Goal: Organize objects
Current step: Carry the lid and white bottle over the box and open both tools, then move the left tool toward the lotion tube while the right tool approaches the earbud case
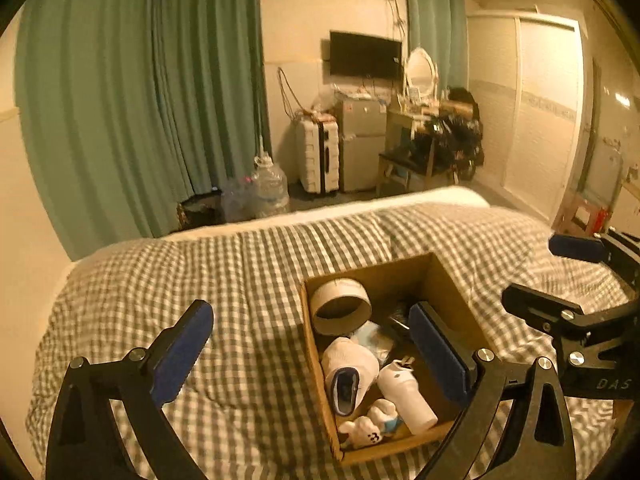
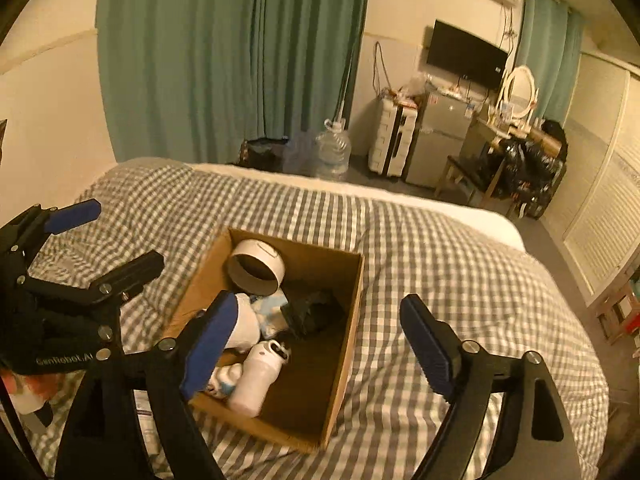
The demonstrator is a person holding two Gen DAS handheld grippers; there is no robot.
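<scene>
An open cardboard box (image 1: pixel 448 284) (image 2: pixel 352 320) lies on a checked bed cover. Inside are a wide tape roll (image 1: pixel 340 306) (image 2: pixel 256 266), a white sock bundle (image 1: pixel 348 364) (image 2: pixel 246 322), a white bottle (image 1: pixel 406 396) (image 2: pixel 256 380), a small white toy (image 1: pixel 370 426) (image 2: pixel 224 378) and a dark crumpled item (image 2: pixel 312 312). My left gripper (image 1: pixel 312 324) is open and empty, held above the box's near left side. My right gripper (image 2: pixel 316 320) is open and empty above the box; it shows in the left wrist view (image 1: pixel 540 272) at the right.
The checked bed cover (image 1: pixel 200 280) (image 2: pixel 460 264) spreads around the box. Beyond the bed's far edge stand a water jug (image 1: pixel 270 184) (image 2: pixel 332 152), a white suitcase (image 1: pixel 318 154), a small fridge (image 1: pixel 362 144) and a cluttered desk with chair (image 1: pixel 432 140). Green curtains (image 1: pixel 140 92) hang behind.
</scene>
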